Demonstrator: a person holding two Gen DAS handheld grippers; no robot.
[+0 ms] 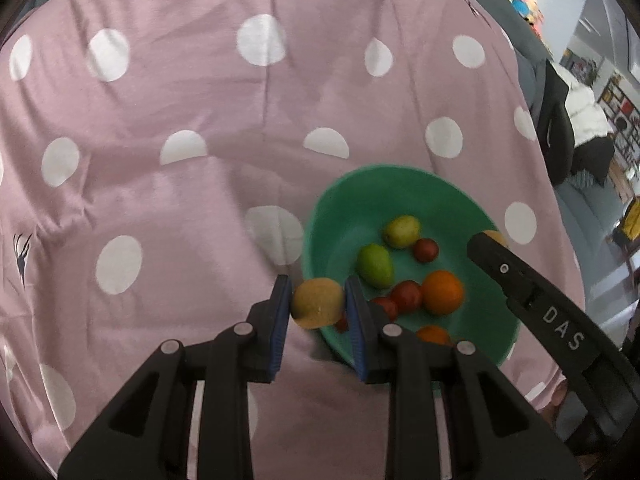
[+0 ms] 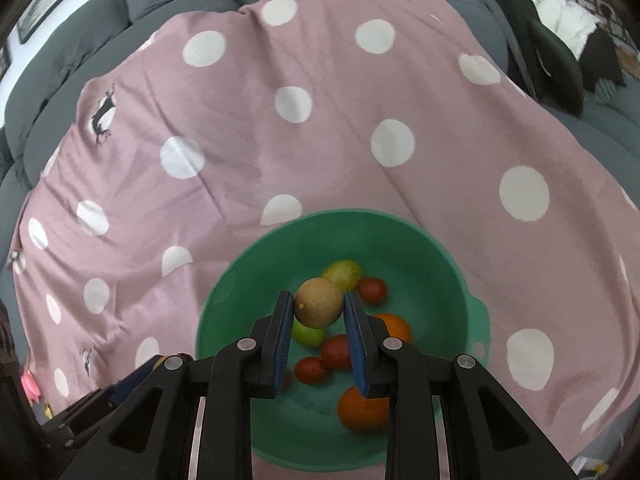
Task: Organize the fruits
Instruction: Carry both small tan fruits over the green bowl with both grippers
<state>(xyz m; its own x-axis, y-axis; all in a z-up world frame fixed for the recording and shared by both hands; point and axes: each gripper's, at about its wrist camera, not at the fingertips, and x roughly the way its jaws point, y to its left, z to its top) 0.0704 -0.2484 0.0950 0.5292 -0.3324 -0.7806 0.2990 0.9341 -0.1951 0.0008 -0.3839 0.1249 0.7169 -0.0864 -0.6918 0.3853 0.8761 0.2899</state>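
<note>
Covering grey sofa [image 2: 72, 40]: polka-dot pink cloth [image 2: 320, 152]

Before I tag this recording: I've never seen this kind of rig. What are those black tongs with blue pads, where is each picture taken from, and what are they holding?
No robot here: a person holds a two-finger gripper in each hand, with a fisheye camera on each looking along its fingers. One picture is from the left gripper, the other from the right gripper. The surface is a pink cloth with white dots. On it stands a green bowl already holding oranges, small red fruits and green-yellow ones. Each gripper is shut on its own round fruit: the left on a yellowish fruit near the bowl's rim, the right on a brownish fruit above the bowl. The black bar at the right of the left view is the right gripper.
</note>
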